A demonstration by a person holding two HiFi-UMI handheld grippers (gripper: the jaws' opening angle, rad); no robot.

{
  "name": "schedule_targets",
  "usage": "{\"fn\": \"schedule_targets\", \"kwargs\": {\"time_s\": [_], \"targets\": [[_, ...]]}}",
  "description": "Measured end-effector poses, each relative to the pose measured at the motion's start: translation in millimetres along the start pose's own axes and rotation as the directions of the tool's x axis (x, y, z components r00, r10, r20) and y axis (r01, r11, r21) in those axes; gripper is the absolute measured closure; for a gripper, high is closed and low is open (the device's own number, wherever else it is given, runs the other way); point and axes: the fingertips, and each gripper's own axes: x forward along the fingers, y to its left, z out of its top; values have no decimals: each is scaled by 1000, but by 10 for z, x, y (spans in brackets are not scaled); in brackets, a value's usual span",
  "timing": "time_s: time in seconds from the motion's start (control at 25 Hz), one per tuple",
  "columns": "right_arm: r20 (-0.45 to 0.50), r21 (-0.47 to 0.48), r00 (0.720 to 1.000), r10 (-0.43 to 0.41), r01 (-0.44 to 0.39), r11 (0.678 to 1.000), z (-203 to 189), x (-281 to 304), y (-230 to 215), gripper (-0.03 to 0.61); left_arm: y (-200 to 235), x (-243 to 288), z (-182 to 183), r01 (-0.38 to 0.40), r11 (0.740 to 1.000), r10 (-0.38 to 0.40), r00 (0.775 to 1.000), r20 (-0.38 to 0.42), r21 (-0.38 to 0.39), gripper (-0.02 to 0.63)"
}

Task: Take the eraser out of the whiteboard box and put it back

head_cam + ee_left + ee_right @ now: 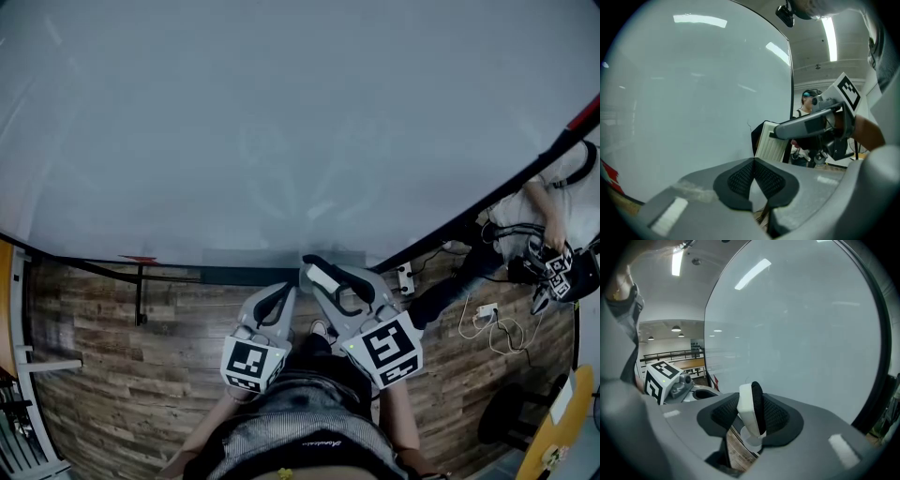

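Right gripper [751, 417] jaws part open and clamped on the whiteboard eraser [747, 404]. It stands upright between the pads, white body on one pad, black felt on the other, poking out past the tips. Left gripper [753, 165] jaws closed tip to tip, nothing between them. Only the left gripper view shows the eraser's ribbed white back, with the whiteboard [693, 93] behind it. Only the head view shows both grippers side by side at the board's lower edge, the wood floor [112, 328] and a second person [553, 216] at right.
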Motion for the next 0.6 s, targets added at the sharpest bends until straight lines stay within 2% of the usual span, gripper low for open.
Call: {"fn": "schedule_targets", "kwargs": {"time_s": [0.32, 0.6], "targets": [[18, -3, 1000, 2, -2, 1000, 174, -79, 13, 421, 7, 24, 3, 5, 1000, -5, 1000, -1, 3, 612], [1, 18, 1000, 21, -21, 1000, 147, -94, 52, 420, 39, 29, 26, 3, 1000, -3, 1000, -15, -22, 612]]}}
